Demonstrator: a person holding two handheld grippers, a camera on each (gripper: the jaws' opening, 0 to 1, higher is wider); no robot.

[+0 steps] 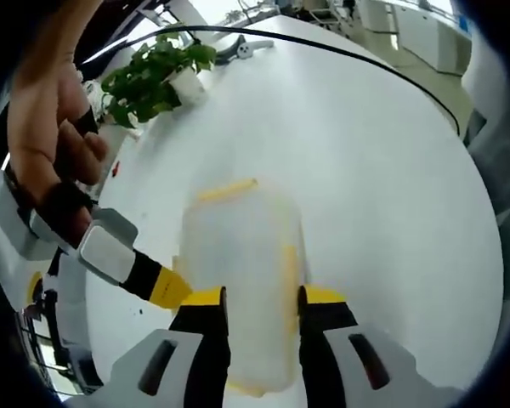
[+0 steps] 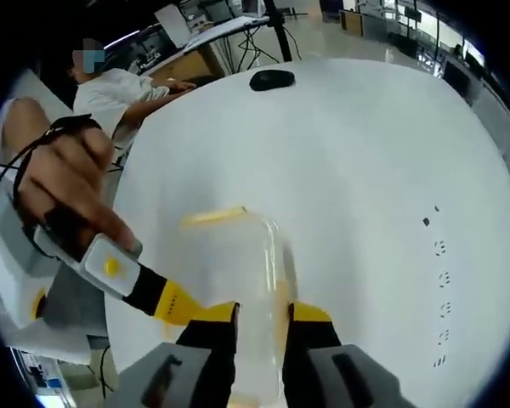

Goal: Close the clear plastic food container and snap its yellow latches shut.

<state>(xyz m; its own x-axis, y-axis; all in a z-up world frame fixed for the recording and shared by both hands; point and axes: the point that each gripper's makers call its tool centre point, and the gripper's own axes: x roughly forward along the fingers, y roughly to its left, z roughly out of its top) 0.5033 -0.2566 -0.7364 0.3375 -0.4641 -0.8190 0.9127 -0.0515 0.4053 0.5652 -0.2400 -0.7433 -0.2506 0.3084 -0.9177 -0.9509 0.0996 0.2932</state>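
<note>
We see white round tabletop (image 1: 365,153) carrying clear container (image 1: 242,280) with yellow latches (image 1: 227,189). Potted plant (image 1: 153,76) beyond container at far-left rim, black cable (image 1: 357,59) curving past it. Left tool (image 1: 262,316) pinching container's near end, right tool (image 1: 157,285) touching container's left side. In right gripper view, right tool (image 2: 262,327) astride container (image 2: 238,280) wall; black mouse (image 2: 272,80) far beyond container, seated person (image 2: 119,93) at desk behind.

A potted plant (image 1: 157,76) stands near the white table's (image 1: 365,170) edge; possibly a computer mouse (image 2: 272,80) lies opposite.
</note>
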